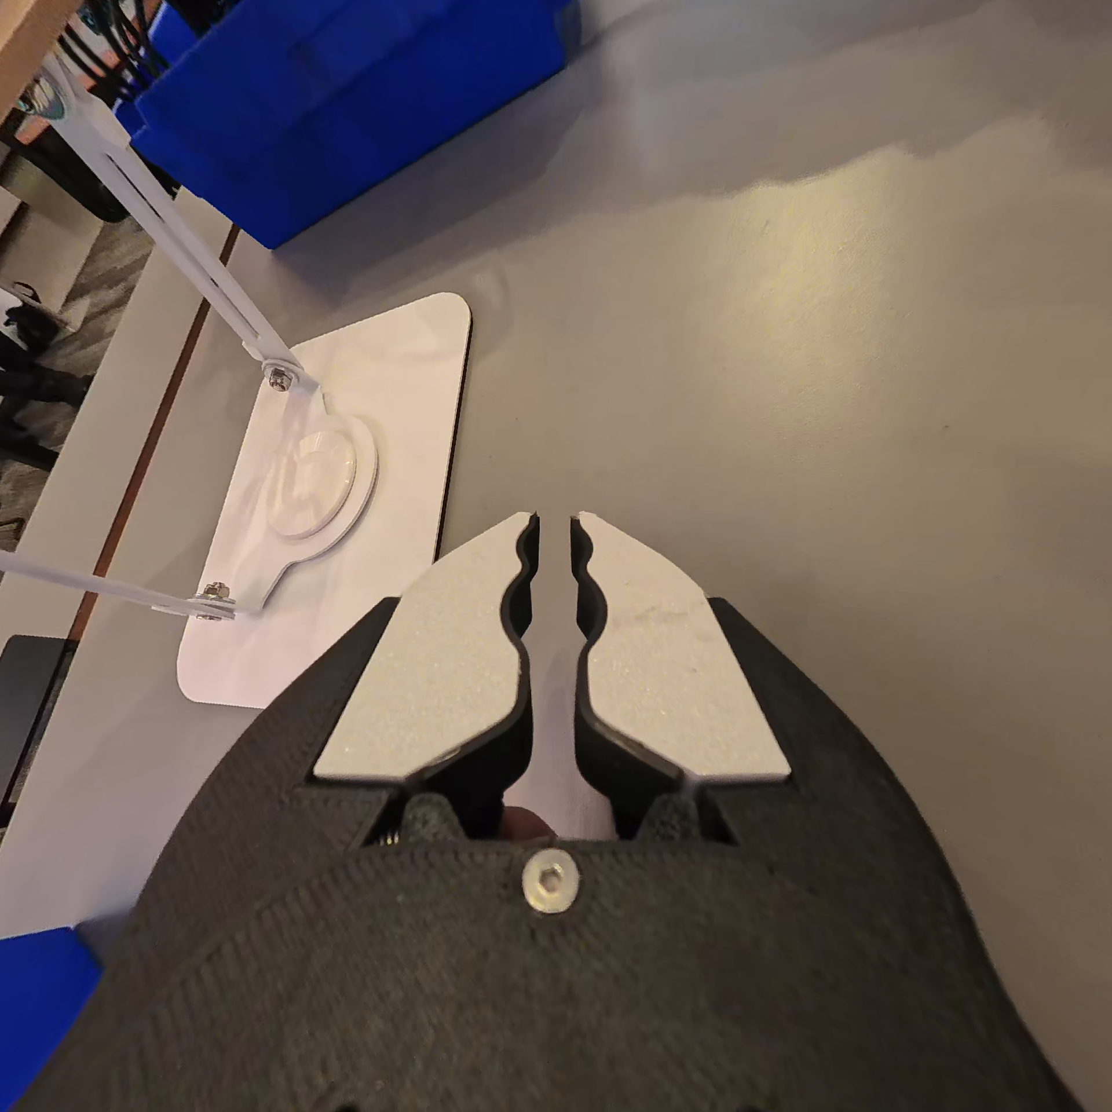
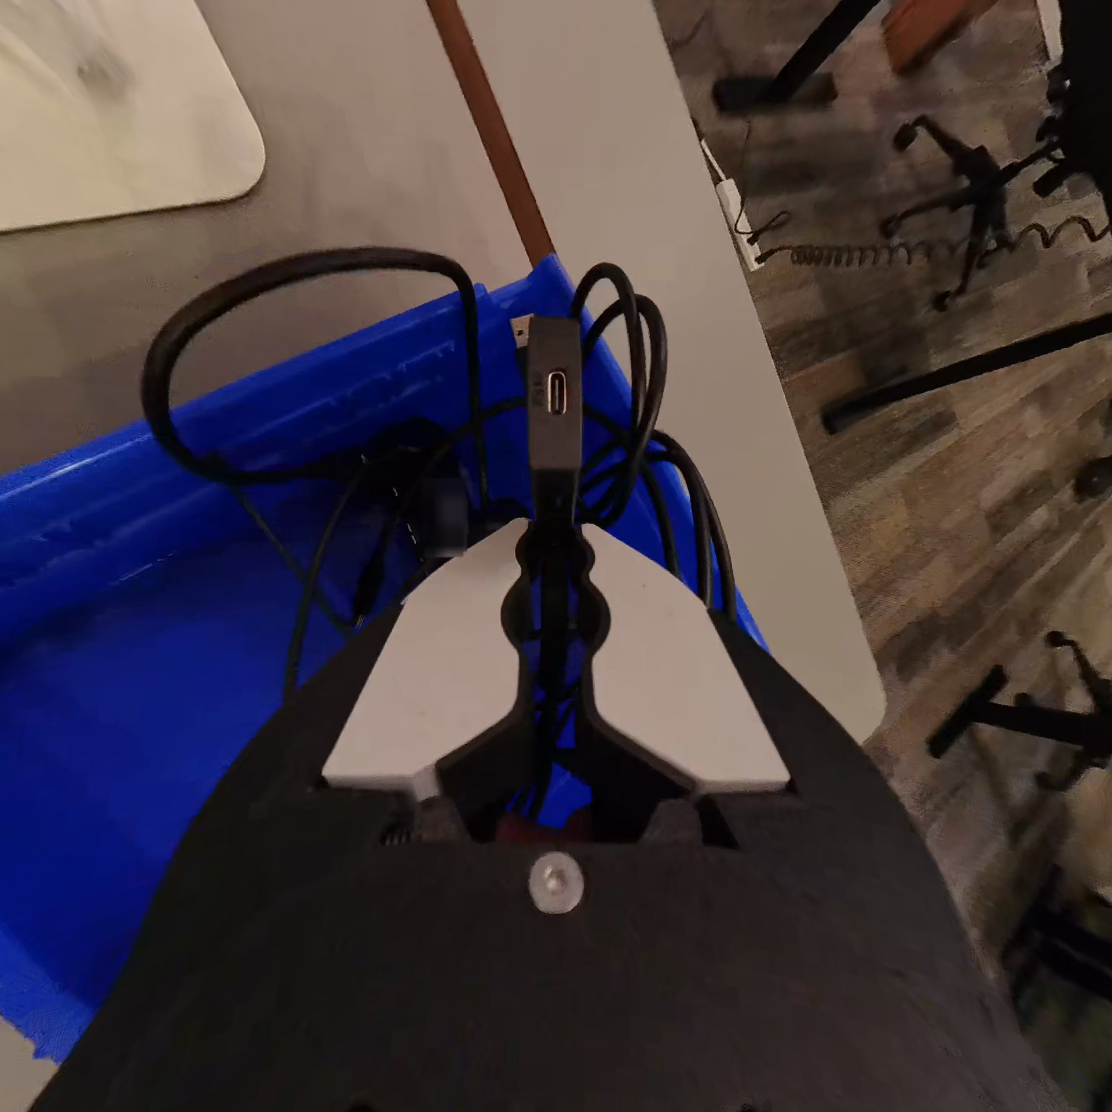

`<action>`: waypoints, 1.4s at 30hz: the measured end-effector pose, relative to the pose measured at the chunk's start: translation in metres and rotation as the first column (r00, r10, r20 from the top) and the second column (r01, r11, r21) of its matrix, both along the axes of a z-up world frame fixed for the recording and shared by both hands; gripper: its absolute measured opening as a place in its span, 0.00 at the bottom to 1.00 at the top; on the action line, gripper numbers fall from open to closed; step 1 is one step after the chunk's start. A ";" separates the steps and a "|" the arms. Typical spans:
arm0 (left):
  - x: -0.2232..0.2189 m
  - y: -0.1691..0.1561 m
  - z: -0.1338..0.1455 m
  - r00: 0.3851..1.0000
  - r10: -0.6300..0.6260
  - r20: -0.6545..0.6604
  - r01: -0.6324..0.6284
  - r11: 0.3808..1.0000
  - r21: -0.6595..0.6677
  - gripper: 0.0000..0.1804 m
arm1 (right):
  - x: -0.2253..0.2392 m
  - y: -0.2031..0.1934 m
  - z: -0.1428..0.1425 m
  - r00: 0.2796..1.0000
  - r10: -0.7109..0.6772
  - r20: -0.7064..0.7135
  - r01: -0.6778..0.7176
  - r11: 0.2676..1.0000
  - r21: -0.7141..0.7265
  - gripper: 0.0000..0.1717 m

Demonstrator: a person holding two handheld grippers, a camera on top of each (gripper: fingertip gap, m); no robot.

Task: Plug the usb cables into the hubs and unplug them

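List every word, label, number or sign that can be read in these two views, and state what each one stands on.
Small marking beside the port on the grey hub: too small and blurred to read.
Blue bin, black cables, white stand base, both grippers' fingers: no writing visible.
Nothing legible in either view.
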State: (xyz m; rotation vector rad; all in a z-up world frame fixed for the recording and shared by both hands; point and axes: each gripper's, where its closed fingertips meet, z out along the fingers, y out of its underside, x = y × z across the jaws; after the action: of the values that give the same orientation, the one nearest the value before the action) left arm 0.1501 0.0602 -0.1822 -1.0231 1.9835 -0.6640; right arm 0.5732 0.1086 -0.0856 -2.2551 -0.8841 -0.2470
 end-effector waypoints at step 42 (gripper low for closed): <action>0.000 -0.008 -0.006 0.999 -0.029 -0.037 0.028 0.999 -0.014 0.07 | 0.029 -0.128 0.051 0.863 -0.434 -0.257 0.495 0.826 0.269 0.08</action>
State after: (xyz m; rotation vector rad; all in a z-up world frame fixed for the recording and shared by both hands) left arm 0.1496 0.0520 -0.1877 -1.0237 2.0313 -0.6798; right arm 0.6025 -0.0191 -0.0342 -2.0998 -0.1557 -0.3681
